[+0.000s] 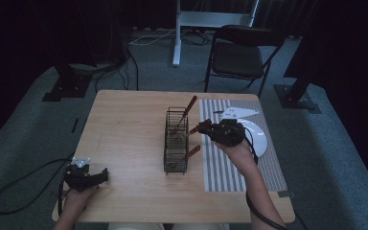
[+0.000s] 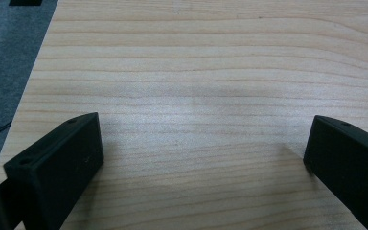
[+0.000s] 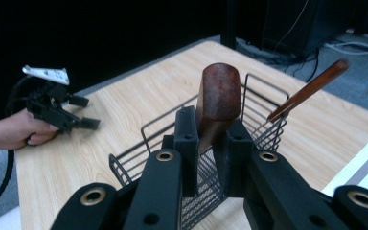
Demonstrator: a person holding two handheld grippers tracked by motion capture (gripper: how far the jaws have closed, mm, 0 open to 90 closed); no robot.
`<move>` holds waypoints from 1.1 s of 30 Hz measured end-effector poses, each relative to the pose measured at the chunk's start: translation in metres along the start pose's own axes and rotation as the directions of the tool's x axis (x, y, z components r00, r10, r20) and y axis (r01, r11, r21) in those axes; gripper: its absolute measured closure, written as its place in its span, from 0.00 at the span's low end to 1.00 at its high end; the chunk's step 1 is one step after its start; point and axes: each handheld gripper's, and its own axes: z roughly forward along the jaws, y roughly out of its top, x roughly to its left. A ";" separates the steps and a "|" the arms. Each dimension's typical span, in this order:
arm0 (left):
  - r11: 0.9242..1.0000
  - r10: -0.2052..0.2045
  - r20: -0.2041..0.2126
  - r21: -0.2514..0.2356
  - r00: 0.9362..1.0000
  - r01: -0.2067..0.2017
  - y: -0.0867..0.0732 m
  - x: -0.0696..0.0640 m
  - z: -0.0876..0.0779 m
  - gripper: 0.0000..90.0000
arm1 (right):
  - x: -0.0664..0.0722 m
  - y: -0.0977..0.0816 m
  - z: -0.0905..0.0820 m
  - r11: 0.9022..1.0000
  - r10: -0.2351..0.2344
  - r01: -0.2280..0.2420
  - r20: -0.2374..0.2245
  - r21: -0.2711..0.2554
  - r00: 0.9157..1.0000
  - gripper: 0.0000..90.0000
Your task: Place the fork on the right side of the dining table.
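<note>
Pale matt wood-grain table (image 2: 196, 72), black wire-metal basket (image 1: 176, 139), smooth reddish wooden handle (image 3: 218, 98), matt black gripper (image 3: 210, 139)

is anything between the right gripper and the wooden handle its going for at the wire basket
Nothing visible: the right gripper is already shut on the wooden handle, which sits between its jaws over the wire basket. Another utensil handle leans off to one side.

A recording studio or lab, most likely, though the dim light leaves that open. A small wooden table (image 1: 134, 143) stands alone on grey carpet (image 1: 28, 124), ringed by black curtains (image 1: 38, 28). At twelve o'clock rises the white foot of a stand (image 1: 177, 33) with loose cables (image 1: 148, 39) beside it; at one o'clock sits a black folding chair (image 1: 239, 52). Black base plates (image 1: 64, 88) of rig posts lie at ten and two o'clock.
</note>
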 end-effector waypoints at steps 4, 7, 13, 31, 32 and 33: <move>1.000 0.000 0.000 0.000 1.000 0.000 0.000 0.000 0.000 0.00 | 0.002 0.008 -0.012 1.000 -0.005 0.005 0.013 -0.024 1.000 0.90; 1.000 0.000 0.000 0.000 1.000 0.000 0.000 0.000 0.000 0.00 | 0.002 0.015 -0.021 0.999 0.000 0.001 0.020 -0.039 1.000 0.90; 1.000 -0.001 0.000 -0.001 1.000 0.001 0.000 0.000 0.000 0.00 | 0.004 0.026 -0.039 0.997 -0.009 0.012 0.039 -0.073 0.999 0.90; 1.000 0.001 0.000 0.001 1.000 -0.001 0.000 0.000 0.000 0.00 | -0.014 0.015 -0.085 0.991 0.049 -0.032 0.128 -0.132 0.991 0.90; 1.000 0.001 0.000 0.000 1.000 -0.001 0.000 0.000 0.000 0.00 | -0.015 0.013 -0.086 0.990 0.054 -0.036 0.131 -0.133 0.990 0.90; 1.000 0.002 0.000 0.001 1.000 -0.002 0.000 0.000 0.000 0.00 | -0.016 0.010 -0.088 0.990 0.057 -0.039 0.132 -0.135 0.990 0.90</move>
